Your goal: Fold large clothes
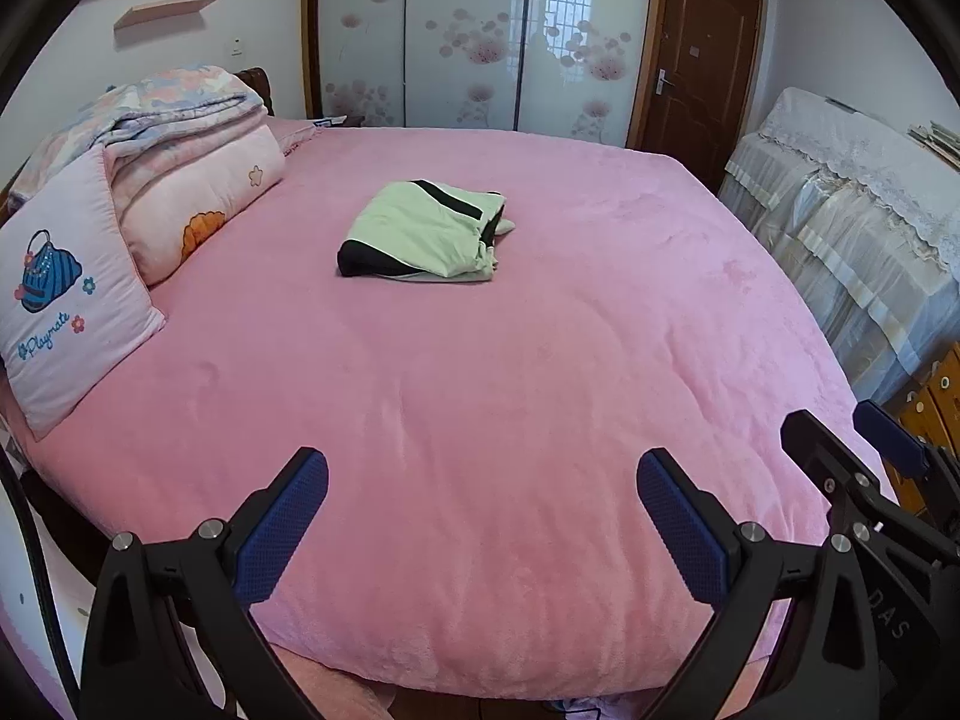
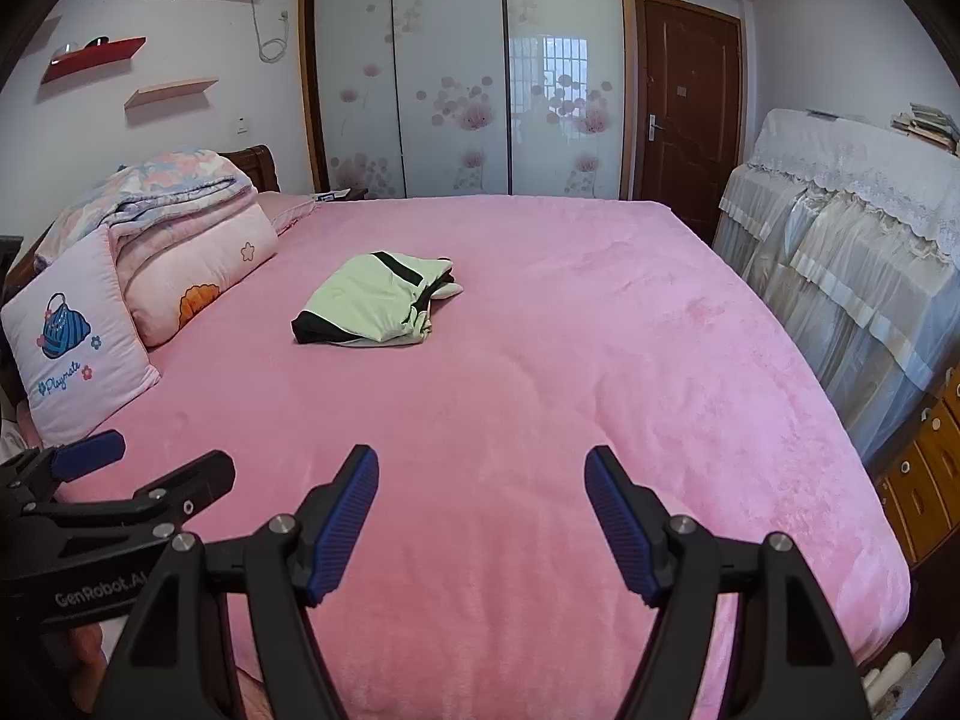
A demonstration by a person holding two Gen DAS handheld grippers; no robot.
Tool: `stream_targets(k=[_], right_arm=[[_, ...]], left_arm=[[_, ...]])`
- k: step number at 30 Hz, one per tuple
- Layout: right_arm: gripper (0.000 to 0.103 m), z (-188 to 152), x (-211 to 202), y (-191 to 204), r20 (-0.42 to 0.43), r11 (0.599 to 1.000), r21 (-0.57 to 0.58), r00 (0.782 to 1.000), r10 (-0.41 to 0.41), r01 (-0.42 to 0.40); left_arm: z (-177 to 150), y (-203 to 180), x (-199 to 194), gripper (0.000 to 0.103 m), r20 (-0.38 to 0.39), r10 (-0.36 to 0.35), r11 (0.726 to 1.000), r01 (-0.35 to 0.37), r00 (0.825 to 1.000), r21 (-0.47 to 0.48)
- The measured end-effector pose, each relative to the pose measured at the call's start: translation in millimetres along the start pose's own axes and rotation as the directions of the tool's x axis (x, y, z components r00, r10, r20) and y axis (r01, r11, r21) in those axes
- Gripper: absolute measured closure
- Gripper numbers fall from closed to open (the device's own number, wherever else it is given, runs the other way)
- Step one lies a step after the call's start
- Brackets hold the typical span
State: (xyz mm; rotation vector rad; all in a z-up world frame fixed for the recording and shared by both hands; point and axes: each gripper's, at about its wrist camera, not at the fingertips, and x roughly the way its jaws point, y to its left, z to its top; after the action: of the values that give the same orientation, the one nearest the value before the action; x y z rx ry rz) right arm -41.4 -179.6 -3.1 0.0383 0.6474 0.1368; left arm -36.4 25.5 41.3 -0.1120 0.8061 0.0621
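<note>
Two handheld grippers, side by side.
The left gripper (image 1: pixel 483 516) and right gripper (image 2: pixel 482 519) tilted downward, jaws apart, holding nothing.

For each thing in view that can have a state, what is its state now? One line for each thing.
Garment: folded, lying on the bed, touched by no gripper.
Left gripper: open, nothing between its fingers, above the near bed edge.
Right gripper: open, nothing between its fingers.
Quilt: folded, stacked at the head of the bed.
Door: closed.
Wardrobe doors: closed.
Pillow: leaning against the quilt.
</note>
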Motion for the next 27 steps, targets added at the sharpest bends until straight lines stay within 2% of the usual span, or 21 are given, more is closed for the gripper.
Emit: stream_targets(k=[27], right_arm=[[0.03,-2.7,1.6,-14.4,-0.009,0.999,0.046,1.0,0.004,-0.004]], left_arm=[[-1.9,-6.1,4.4,0.001,-0.021,-0.006,1.0,0.006,1.0,0.015]])
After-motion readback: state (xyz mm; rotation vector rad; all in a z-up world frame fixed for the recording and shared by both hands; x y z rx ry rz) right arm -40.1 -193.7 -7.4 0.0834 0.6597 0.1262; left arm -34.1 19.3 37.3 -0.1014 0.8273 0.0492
